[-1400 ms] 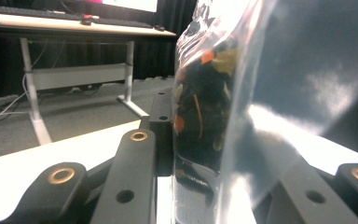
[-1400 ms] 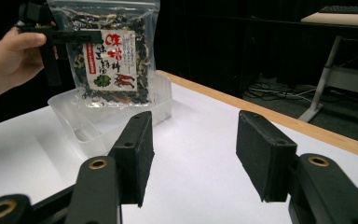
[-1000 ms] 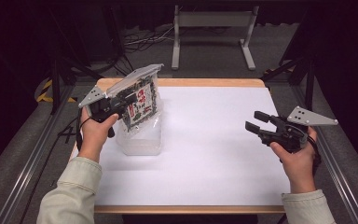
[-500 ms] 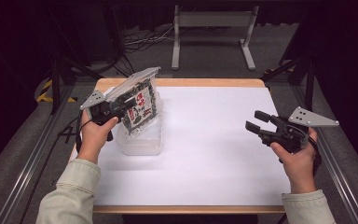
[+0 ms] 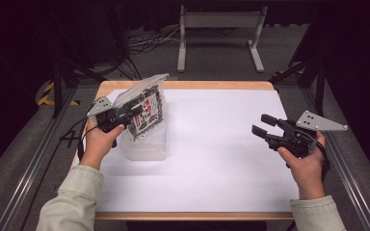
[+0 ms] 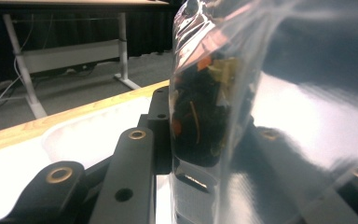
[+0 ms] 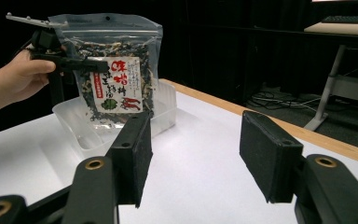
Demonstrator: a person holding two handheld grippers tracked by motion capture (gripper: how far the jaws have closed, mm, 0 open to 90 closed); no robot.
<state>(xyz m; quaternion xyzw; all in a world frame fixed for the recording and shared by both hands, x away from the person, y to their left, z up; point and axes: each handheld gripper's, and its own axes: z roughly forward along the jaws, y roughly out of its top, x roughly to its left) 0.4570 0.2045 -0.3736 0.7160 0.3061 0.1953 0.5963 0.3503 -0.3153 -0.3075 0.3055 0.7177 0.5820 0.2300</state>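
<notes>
The right gripper [image 5: 262, 124] is held above the white table [image 5: 212, 159] near its right edge, jaws apart with nothing between them. Farther away, at the left side, the left gripper [image 5: 134, 109] is clamped on a clear printed snack bag [image 7: 116, 74], held upright above a clear plastic container [image 7: 81, 128]; its lower edge appears to hang inside.

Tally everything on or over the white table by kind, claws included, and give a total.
Clear plastic bags of dried mix: 1
Clear plastic tubs: 1
Hand-held claws: 2, left claw shut on the bag, right claw open
Total: 4
</notes>
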